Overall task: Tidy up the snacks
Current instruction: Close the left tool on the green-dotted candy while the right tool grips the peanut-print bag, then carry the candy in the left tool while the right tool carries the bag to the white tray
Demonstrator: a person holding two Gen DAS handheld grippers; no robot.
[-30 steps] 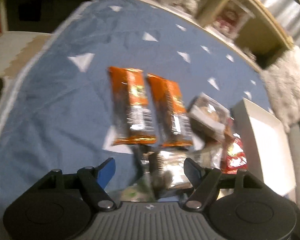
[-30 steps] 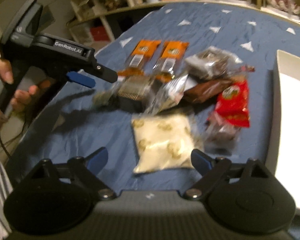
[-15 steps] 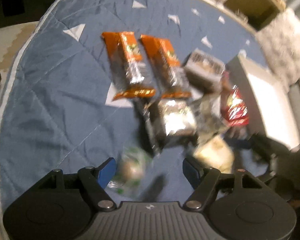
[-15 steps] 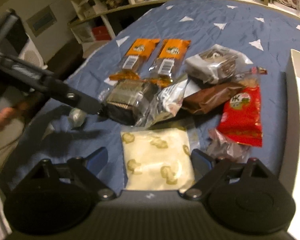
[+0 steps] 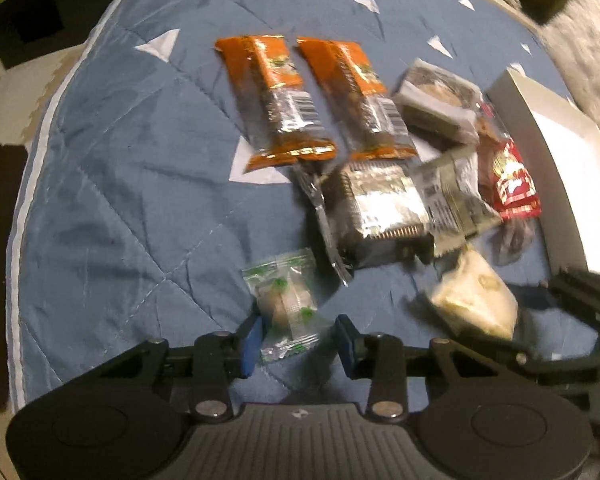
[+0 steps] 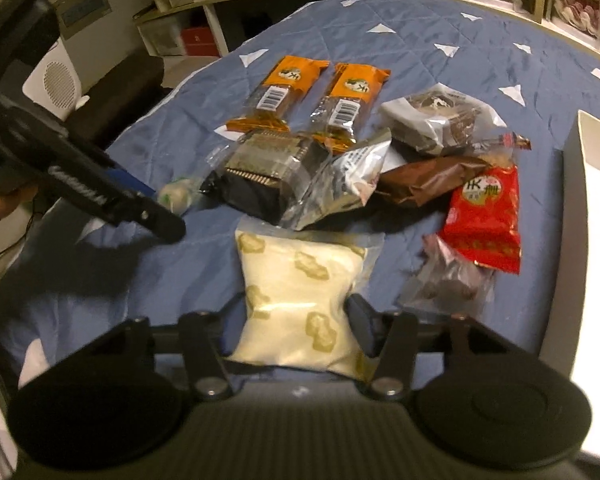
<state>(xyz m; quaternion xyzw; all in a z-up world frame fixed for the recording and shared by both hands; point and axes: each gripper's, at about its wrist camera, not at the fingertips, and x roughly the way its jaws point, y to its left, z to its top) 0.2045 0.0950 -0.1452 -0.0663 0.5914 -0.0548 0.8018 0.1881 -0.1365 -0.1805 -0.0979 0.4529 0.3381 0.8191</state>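
Two snacks being gripped for sorting

The green-dotted candy packet [image 5: 286, 304] is pinched by the left hand-held gripper [image 5: 298, 344]; the cream pouch [image 6: 300, 300] is squeezed by the right hand-held gripper [image 6: 296, 320], jaws just closed, presumably for the white box [image 6: 572, 216].

The red packet [image 6: 485, 216] is showing the character 米; barcodes on both orange bars [image 6: 284, 94] are too blurred to read.

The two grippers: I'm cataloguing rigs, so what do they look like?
The left gripper and right gripper are both matte black, with blue finger pads, silver pivot bolts and a ribbed grey centre. White lettering, too blurred to read, marks the left one's side.
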